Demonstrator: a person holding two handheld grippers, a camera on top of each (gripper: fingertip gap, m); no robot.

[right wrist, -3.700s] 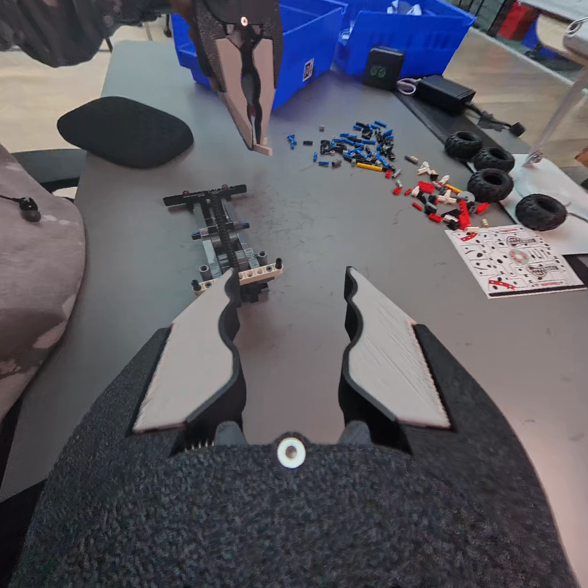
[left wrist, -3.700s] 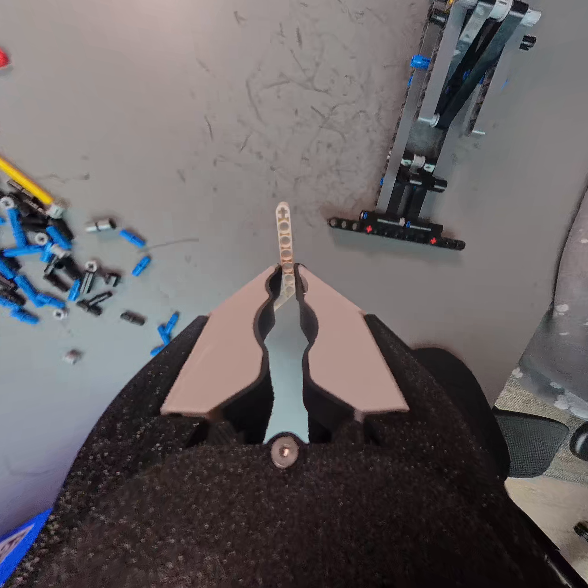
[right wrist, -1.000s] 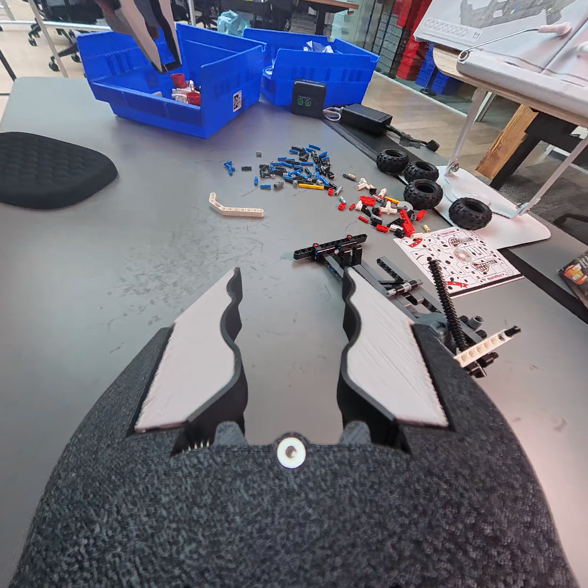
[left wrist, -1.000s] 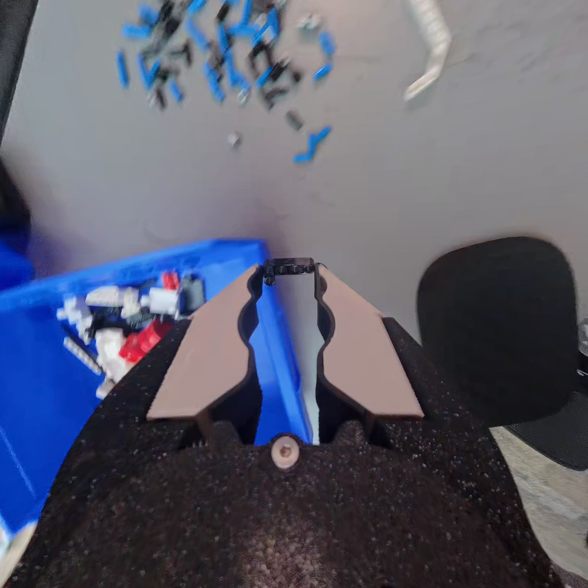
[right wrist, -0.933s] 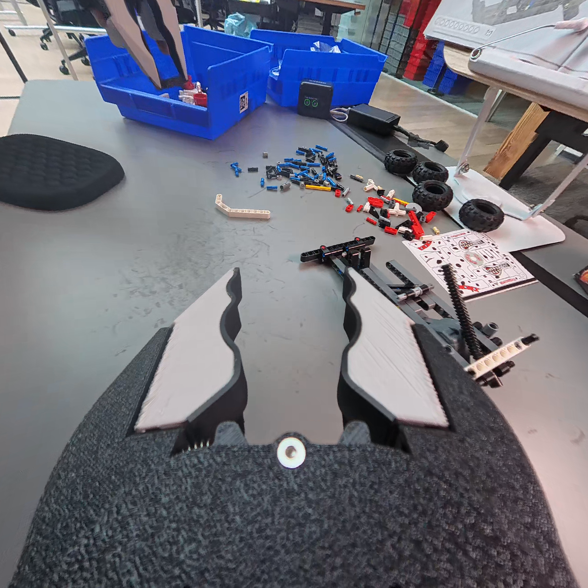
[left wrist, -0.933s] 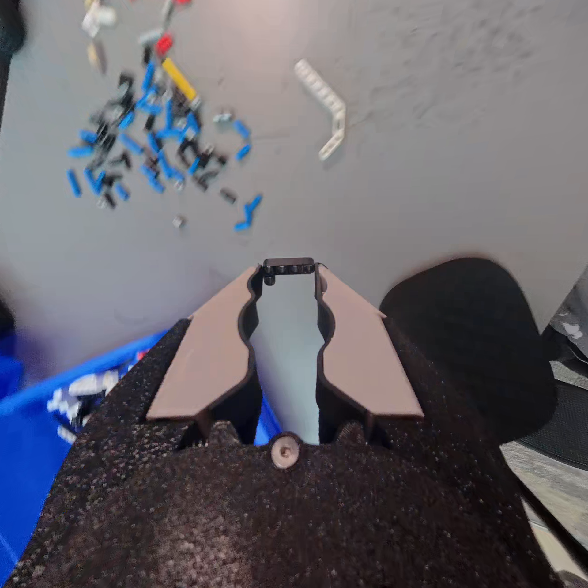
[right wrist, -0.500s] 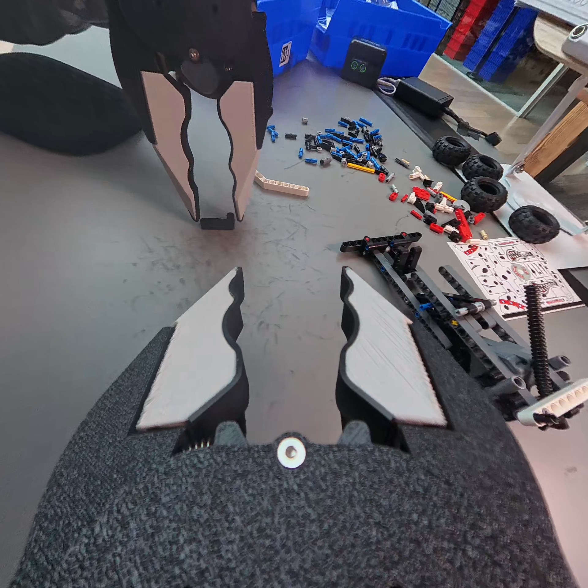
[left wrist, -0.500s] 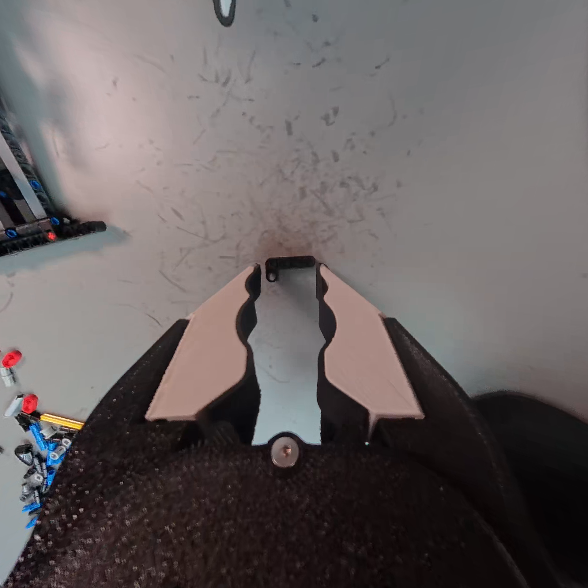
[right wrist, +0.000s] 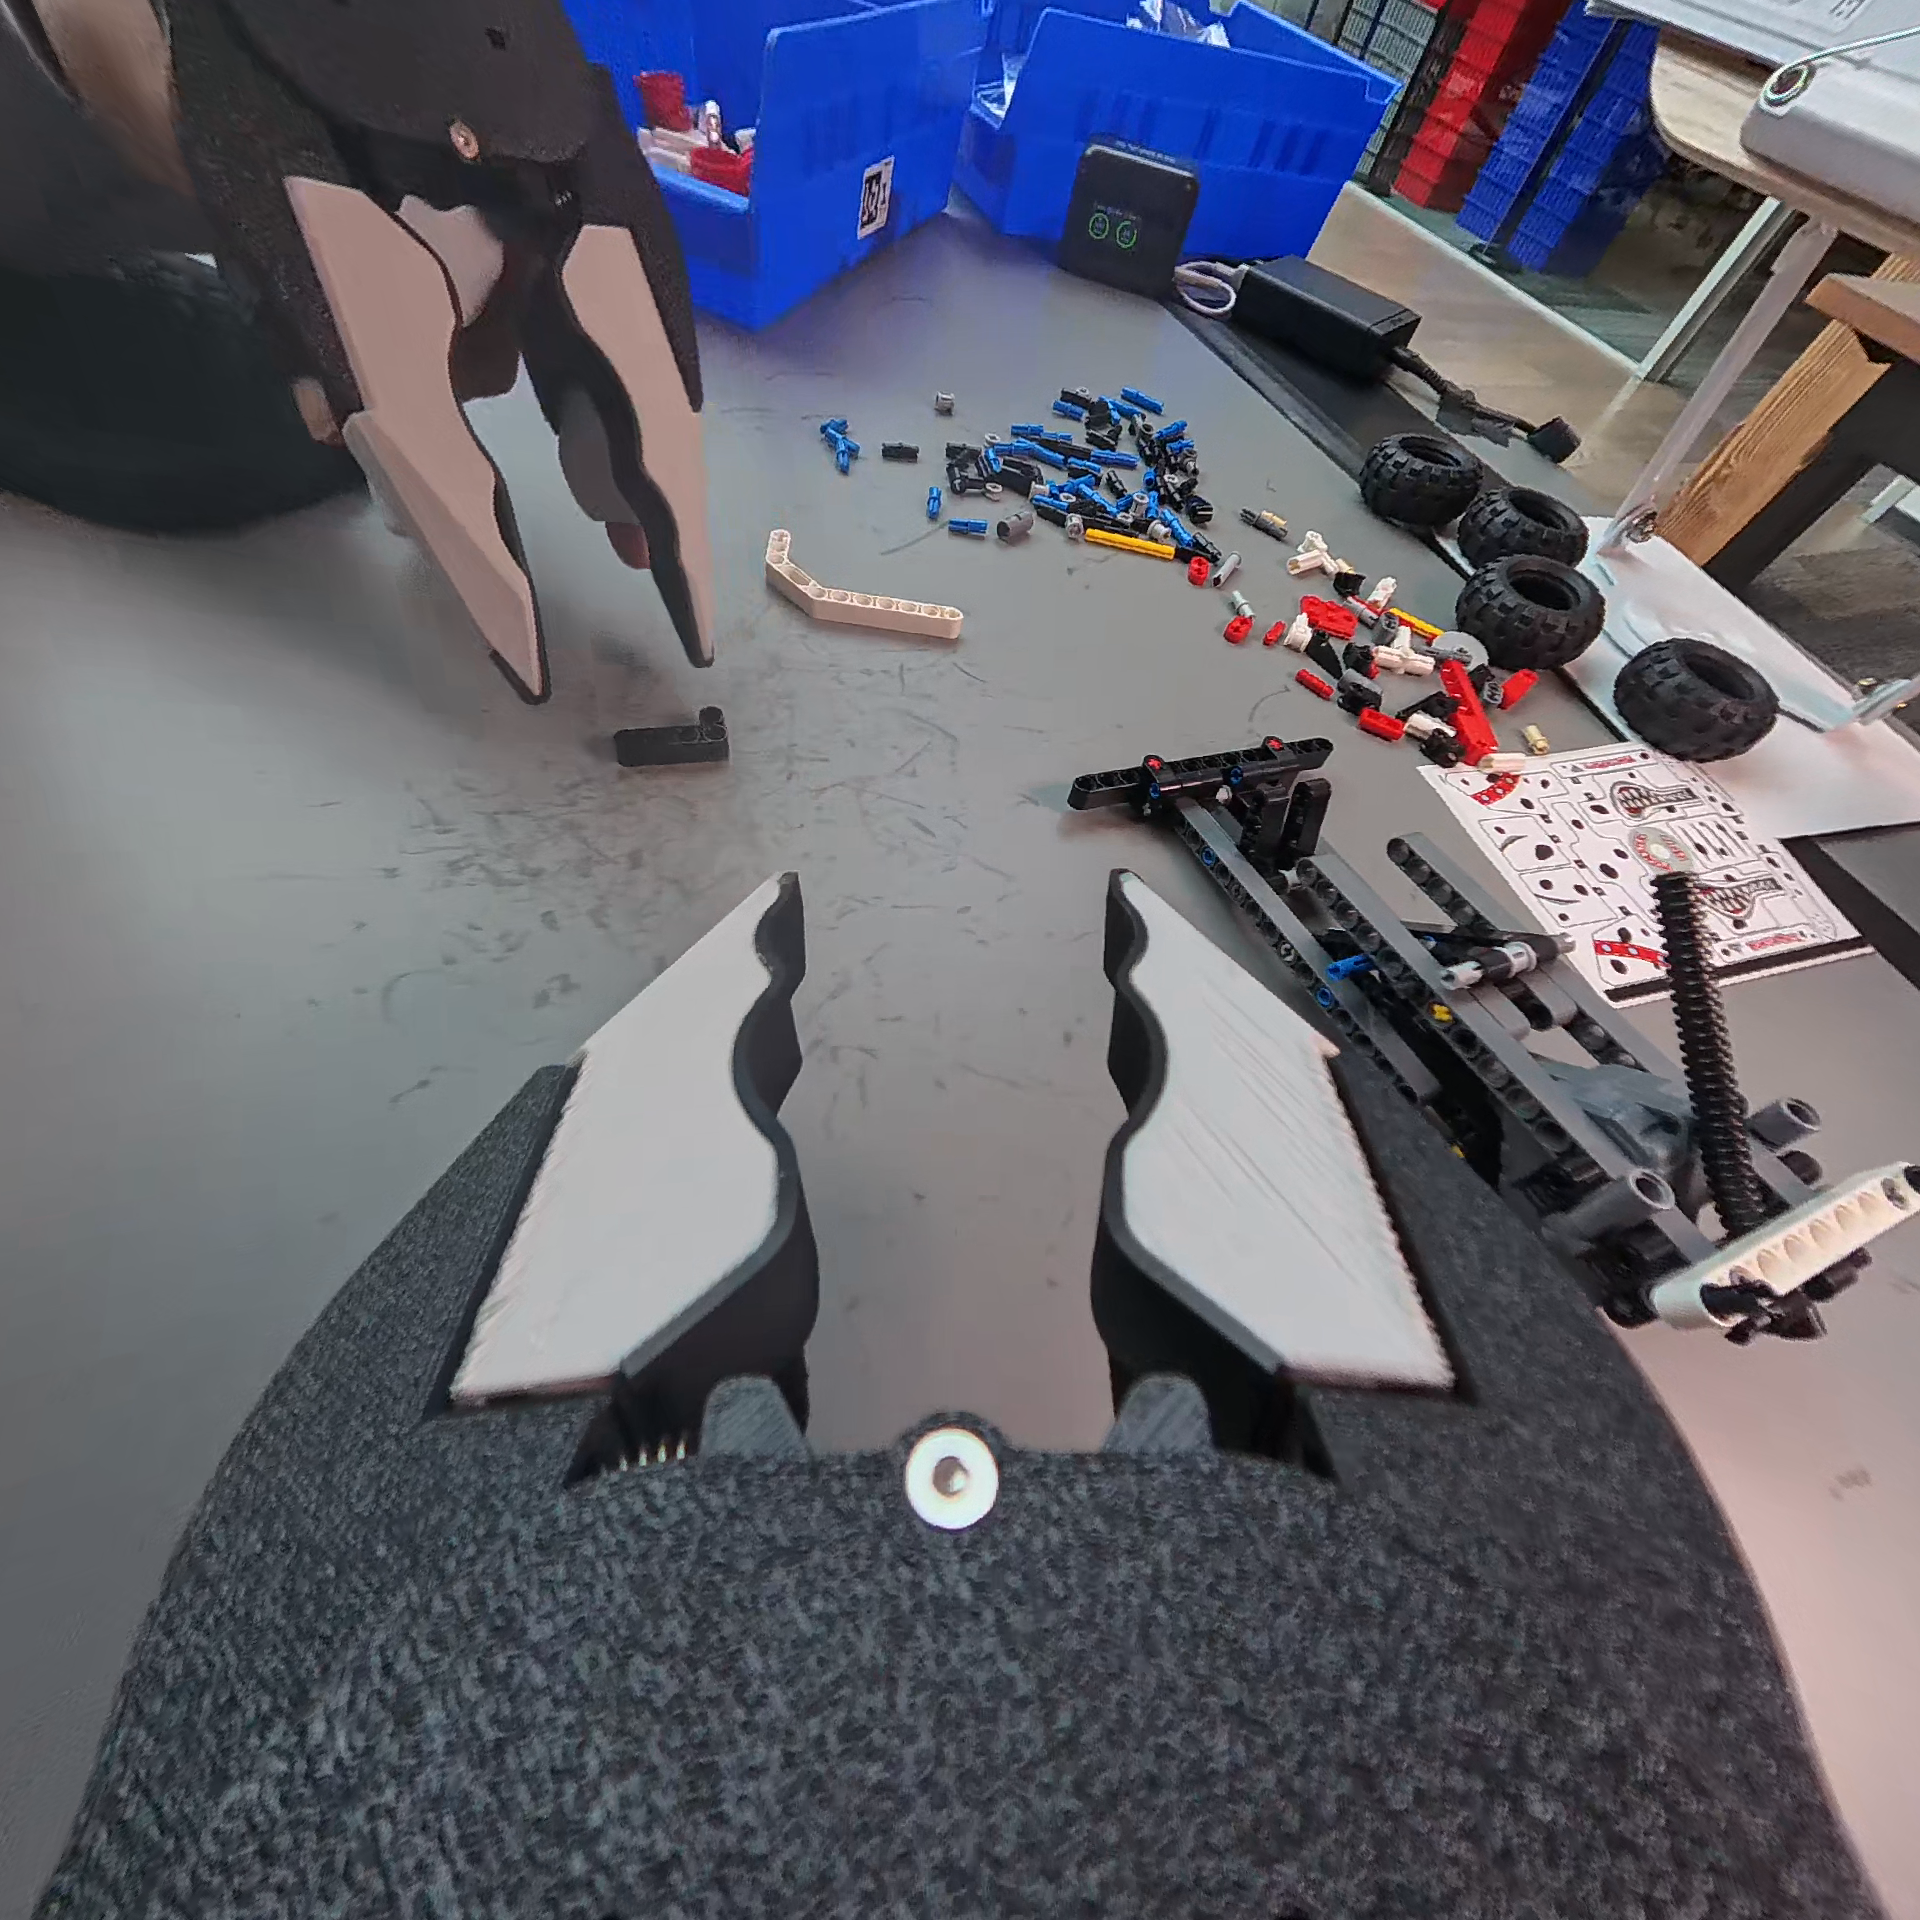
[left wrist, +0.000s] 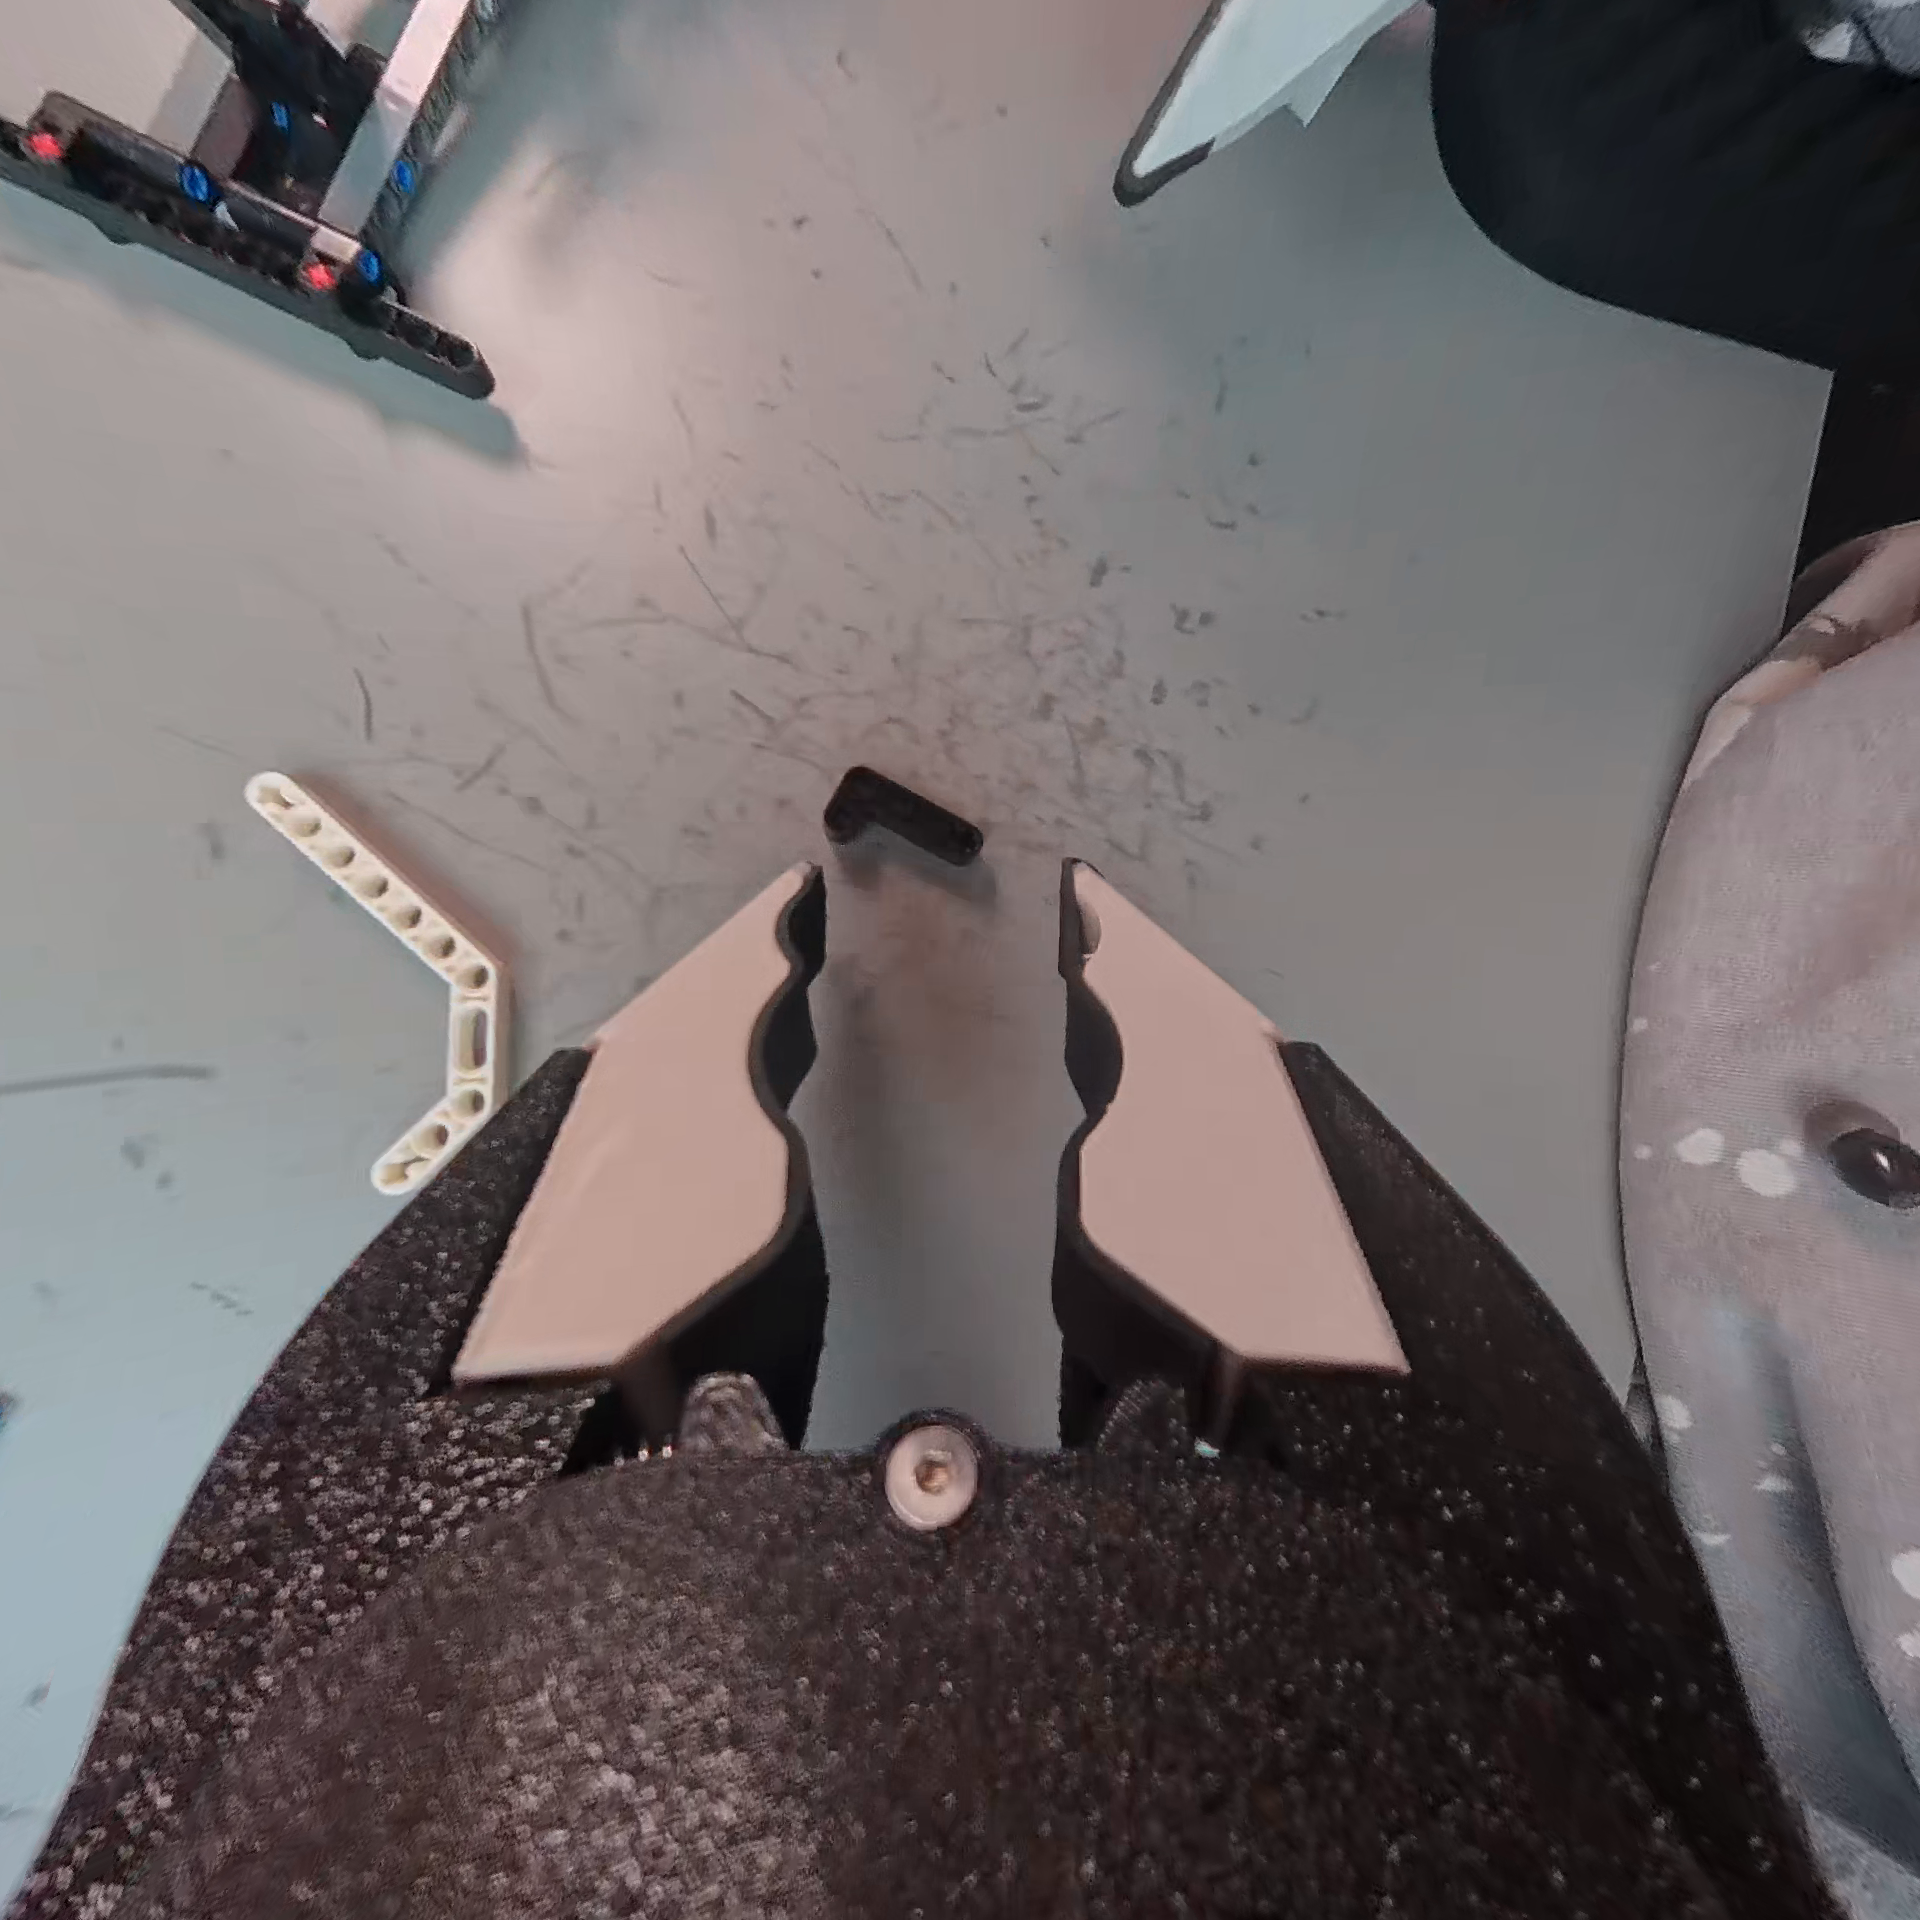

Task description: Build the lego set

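Observation:
A small black L-shaped beam point(left wrist: 900, 820) lies on the grey table just beyond my left gripper point(left wrist: 941, 883), which is open and empty above it. It also shows in the right wrist view point(right wrist: 672, 741), under the left gripper point(right wrist: 615, 670). A white bent beam point(left wrist: 416, 961) lies to the left; it also shows in the right wrist view point(right wrist: 858, 592). The partly built black and grey chassis point(right wrist: 1455, 997) lies at the right, beside my right gripper point(right wrist: 954, 894), which is open and empty. The chassis end shows in the left wrist view point(left wrist: 249, 208).
Loose blue and black pins point(right wrist: 1081, 468) and red and white parts point(right wrist: 1382, 655) lie scattered farther back. Several black tyres point(right wrist: 1527, 582), a sticker sheet point(right wrist: 1631, 862) and blue bins point(right wrist: 831, 156) stand behind. A black pad point(right wrist: 135, 405) lies at the left. A person's clothing point(left wrist: 1787, 1143) borders the table.
My left gripper opened and let go of the black L-shaped beam, which now lies on the table. The left gripper lifted slightly. My right gripper stayed open.

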